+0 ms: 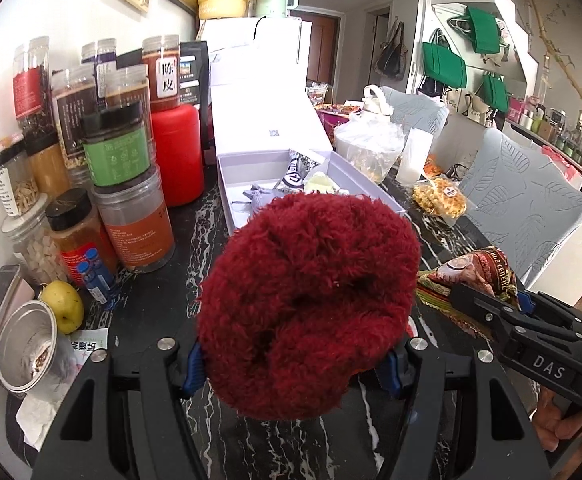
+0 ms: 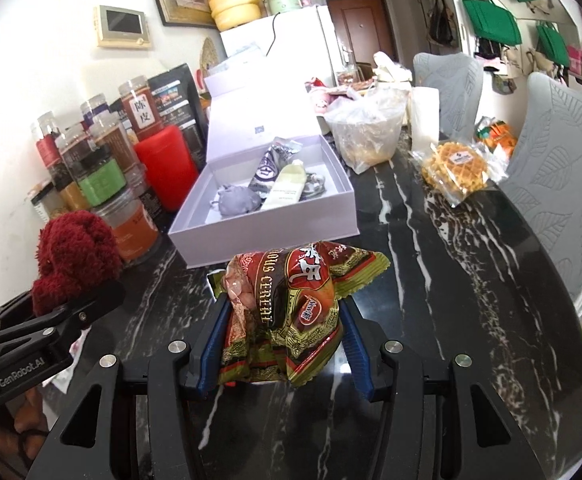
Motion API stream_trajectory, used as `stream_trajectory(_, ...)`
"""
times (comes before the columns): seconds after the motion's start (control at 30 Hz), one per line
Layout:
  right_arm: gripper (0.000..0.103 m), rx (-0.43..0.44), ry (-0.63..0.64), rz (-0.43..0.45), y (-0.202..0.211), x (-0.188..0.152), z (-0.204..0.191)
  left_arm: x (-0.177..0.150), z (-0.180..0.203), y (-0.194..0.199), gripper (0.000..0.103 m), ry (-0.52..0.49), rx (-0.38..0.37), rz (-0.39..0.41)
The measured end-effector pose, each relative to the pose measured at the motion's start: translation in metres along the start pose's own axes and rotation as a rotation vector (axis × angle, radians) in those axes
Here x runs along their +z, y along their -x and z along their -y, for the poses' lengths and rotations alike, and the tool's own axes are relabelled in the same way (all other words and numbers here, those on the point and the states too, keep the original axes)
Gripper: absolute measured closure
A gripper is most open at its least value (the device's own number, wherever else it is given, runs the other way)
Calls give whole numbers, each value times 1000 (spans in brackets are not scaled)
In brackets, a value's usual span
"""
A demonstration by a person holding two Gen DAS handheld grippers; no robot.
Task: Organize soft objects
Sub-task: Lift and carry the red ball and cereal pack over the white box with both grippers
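My left claw (image 1: 297, 364) is pinching a fluffy dark red plush bundle (image 1: 311, 300) between its blue pads, held above the black white-veined marble bench (image 2: 471, 280). My right claw (image 2: 281, 344) is clamped on a crinkly red and green foil cereal packet (image 2: 287, 312), also lifted off the bench. Just ahead sits an open white cardboard box (image 2: 275, 236) holding a grey soft lump, a pale tube and a dark sachet. Spice jars (image 1: 123, 184) crowd the wall to its left.
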State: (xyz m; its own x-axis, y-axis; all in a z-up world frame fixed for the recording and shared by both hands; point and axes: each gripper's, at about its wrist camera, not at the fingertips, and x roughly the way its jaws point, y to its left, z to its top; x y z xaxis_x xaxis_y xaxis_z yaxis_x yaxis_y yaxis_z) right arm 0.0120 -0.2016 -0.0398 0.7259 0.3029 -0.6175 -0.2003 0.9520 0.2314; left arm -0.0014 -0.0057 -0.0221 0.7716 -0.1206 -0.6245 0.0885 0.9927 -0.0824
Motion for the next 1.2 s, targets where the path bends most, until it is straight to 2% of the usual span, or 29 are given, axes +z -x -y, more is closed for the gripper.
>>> stream_trajectory(0.23,51,15,26,62,33,4,-5,8,9,19,38,-12,5,43)
stream_trajectory(0.5,51,22,60,109,53,22,-14,32,11,31,38,-15,8,100)
stream_trajectory(0.83,51,31,95,147,58,59,-15,70,15,31,38,-30,8,144)
stream_trajectory(1.2,51,62,137,170,40,103,-20,111,14,20,38,-44,26,184)
